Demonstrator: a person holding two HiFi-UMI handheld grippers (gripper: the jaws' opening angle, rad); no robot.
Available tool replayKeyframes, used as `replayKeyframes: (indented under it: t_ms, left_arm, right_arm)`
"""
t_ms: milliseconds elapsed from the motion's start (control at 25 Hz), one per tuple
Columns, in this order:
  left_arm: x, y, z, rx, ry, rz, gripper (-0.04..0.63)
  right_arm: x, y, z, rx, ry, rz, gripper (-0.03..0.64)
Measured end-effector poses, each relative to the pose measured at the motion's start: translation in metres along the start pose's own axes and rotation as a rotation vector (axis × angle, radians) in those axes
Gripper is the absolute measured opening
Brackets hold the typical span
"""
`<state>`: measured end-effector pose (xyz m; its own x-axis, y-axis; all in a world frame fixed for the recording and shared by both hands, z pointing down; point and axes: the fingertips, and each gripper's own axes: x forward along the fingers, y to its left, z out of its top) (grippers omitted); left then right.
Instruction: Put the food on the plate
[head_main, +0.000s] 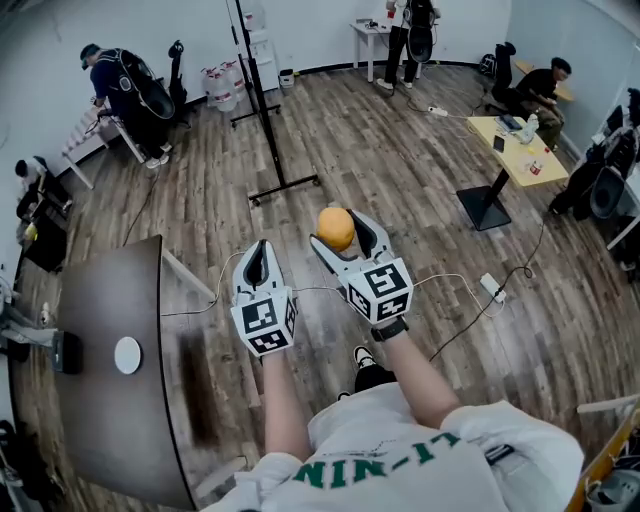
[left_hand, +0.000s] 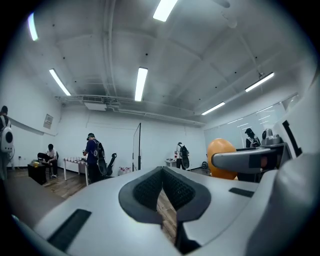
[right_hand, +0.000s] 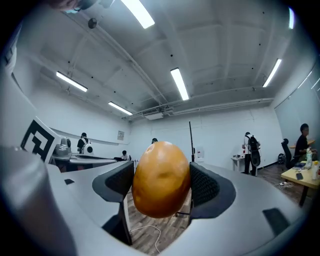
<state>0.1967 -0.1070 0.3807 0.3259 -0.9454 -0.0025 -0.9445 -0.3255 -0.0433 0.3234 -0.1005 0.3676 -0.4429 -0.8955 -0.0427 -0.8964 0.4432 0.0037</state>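
Wood floor (head_main: 400, 180), dark table (head_main: 110, 290), right hand-held gripper (head_main: 341, 230) clamping orange food (head_main: 336, 226), left hand-held gripper (head_main: 262, 246) closed, empty

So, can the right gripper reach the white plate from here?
Probably, with a sideways move: the right gripper, shut on the orange food, has the left gripper between it and the white plate.

The left tool (head_main: 260, 258) stands between the right tool (head_main: 340, 231), with its food (head_main: 335, 225), and the surface (head_main: 110, 300); room lies open around the plate (head_main: 128, 355). A black stand (head_main: 268, 130) rises ahead from the floor.
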Motion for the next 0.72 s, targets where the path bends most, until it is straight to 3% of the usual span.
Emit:
replayKeyframes:
  t_ms: [280, 520, 720]
  left_arm:
    - [0.044, 0.079, -0.008, 0.0, -0.025, 0.112, 0.014]
    - [0.097, 0.17, -0.002, -0.035, -0.044, 0.297, 0.014]
    - [0.129, 0.227, -0.014, -0.076, -0.005, 0.457, 0.014]
  right_arm:
    - [0.107, 0.031, -0.013, -0.002, 0.0, 0.198, 0.357]
    - [0.21, 0.054, -0.003, -0.014, -0.018, 0.383, 0.357]
    - [0.287, 0.069, -0.006, 0.001, 0.0, 0.567, 0.357]
